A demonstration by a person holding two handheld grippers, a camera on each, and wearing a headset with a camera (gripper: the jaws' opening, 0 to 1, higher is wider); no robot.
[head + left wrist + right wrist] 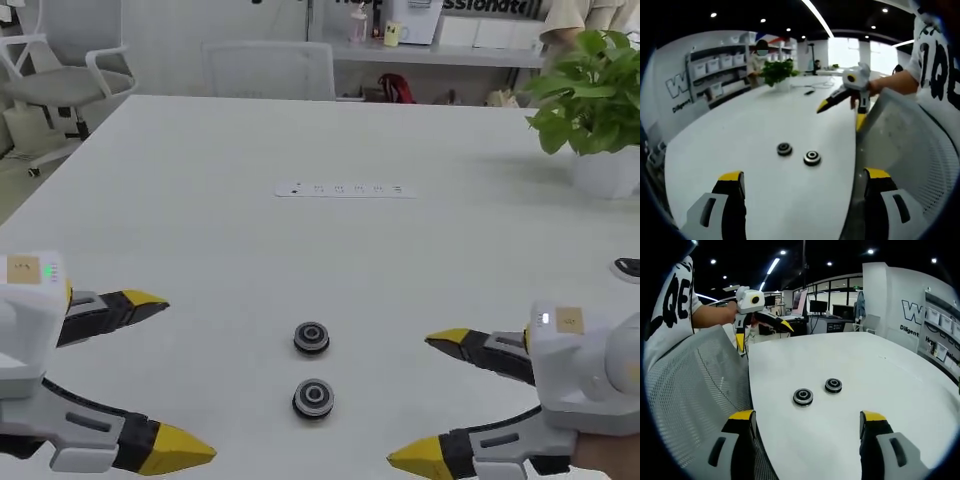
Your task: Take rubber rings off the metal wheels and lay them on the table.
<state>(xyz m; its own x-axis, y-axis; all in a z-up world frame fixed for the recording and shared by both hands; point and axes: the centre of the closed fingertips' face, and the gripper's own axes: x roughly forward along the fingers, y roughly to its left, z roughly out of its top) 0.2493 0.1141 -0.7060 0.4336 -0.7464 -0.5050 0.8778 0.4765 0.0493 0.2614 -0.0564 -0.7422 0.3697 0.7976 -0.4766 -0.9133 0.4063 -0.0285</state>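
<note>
Yellow-tipped, both grippers are hovering over the table's near edge: the left gripper point(188, 378) and the right gripper point(411, 399) are each spreading their jaws wide, gripping nothing. Between them, two metal wheels are lying flat on the smooth white table point(300, 240), the near wheel point(313, 398) just before the far wheel point(311, 338). Both are round and dark-banded, with pale hubs. Farther off, a white pot point(605, 172) is holding a leafy plant point(590, 100). Both gripper views are showing a mesh chair back point(695, 390) at the table's edge.

- Near wheel point(313, 398): small metal wheel, black rubber ring around its rim, lying flat on the white table point(220, 200).
- Far wheel point(311, 338): same look, ring on, flat, just beyond the first, apart.
</note>
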